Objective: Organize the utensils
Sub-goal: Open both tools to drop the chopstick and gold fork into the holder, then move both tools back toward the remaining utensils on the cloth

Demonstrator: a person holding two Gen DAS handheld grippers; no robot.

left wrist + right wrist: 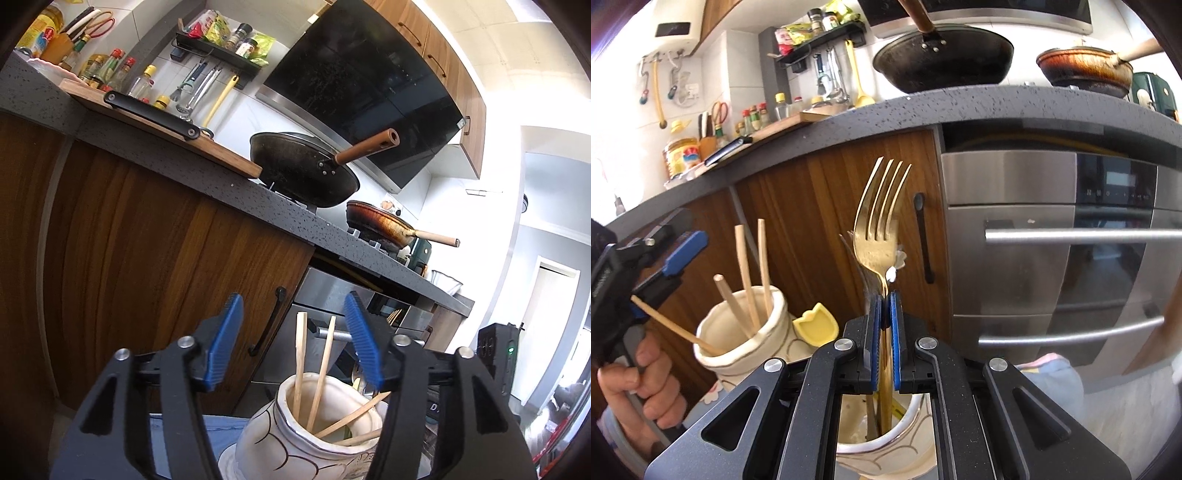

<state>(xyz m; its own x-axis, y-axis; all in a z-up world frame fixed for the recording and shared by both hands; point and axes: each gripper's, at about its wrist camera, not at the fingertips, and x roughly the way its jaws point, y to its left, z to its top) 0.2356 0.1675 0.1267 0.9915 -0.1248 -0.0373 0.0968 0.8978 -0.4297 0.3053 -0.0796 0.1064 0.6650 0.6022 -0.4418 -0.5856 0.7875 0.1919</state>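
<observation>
In the left wrist view, your left gripper (293, 321) stood spread, its blue pads clear of everything. Between them, low in the middle of the frame, two chopsticks (300, 363) rose nearly upright from a white jar (295, 439), while other sticks leaned to the right inside it. Behind, a dark wok (303, 173) sat on the grey counter (207, 181) and a cutting board (162, 129) lay at upper left. Labels on the bottles were too small to read.

In the right wrist view, your right gripper (885, 332) was pressed together on the handle of a gold fork (879, 236), which stood upright at center with its tines pointing up. Its lower end reached into a white cup (905, 439) at the bottom of the frame. A second, darker fork stood just behind it. At left, the jar held chopsticks pointing up. A steel oven (1052, 258) filled the right side; its display was unreadable.
</observation>
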